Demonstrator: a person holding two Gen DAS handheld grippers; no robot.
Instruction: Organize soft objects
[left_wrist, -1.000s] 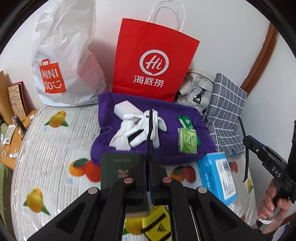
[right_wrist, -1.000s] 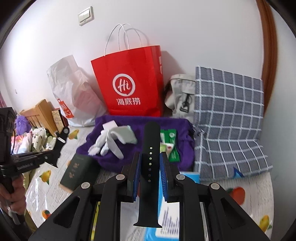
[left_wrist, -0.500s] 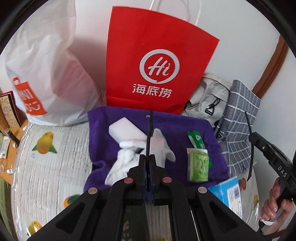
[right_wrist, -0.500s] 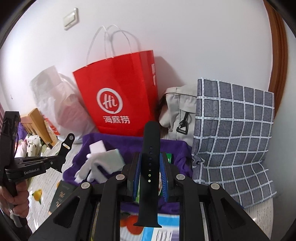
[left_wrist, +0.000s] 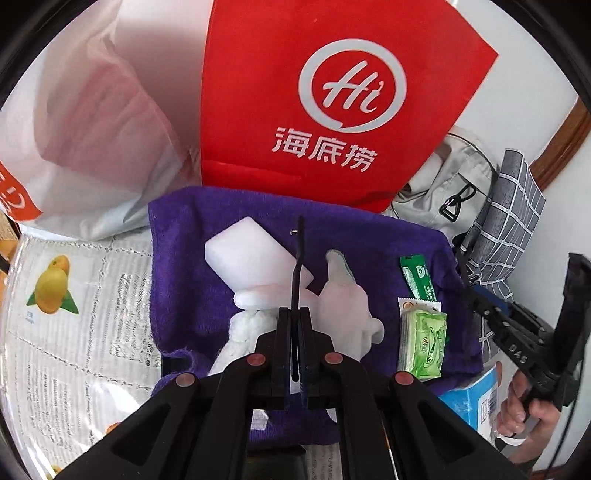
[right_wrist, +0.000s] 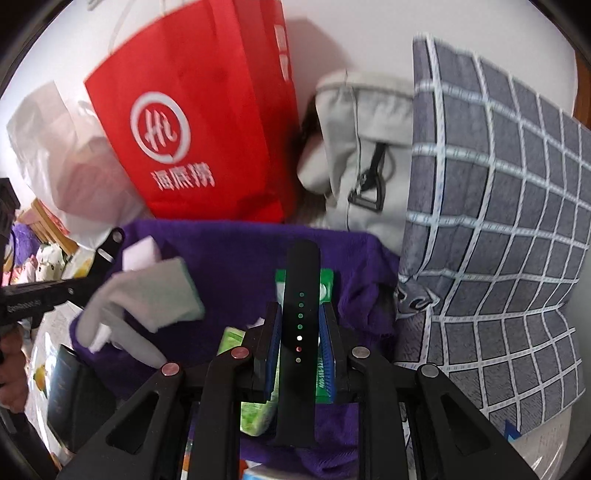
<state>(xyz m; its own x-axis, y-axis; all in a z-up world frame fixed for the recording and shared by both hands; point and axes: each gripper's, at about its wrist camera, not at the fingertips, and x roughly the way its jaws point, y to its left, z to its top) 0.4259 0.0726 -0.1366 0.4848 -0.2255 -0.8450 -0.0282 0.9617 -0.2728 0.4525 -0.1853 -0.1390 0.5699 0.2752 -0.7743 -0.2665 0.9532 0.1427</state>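
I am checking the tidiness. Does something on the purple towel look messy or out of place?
Yes. On the purple towel the white gloves lie crumpled in a heap, partly over a white block. Two green packets lie loose beside them.

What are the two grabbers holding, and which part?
Each grips a black rubber watch strap piece, free end pointing forward. The left gripper pinches the buckle strap edge-on near its lower end; the right gripper clamps the holed strap mid-length.

Fuzzy purple towel (left_wrist: 192, 266), smooth matt black strap (right_wrist: 300, 317), glossy green packet (left_wrist: 423, 341), red paper bag (left_wrist: 332, 92).
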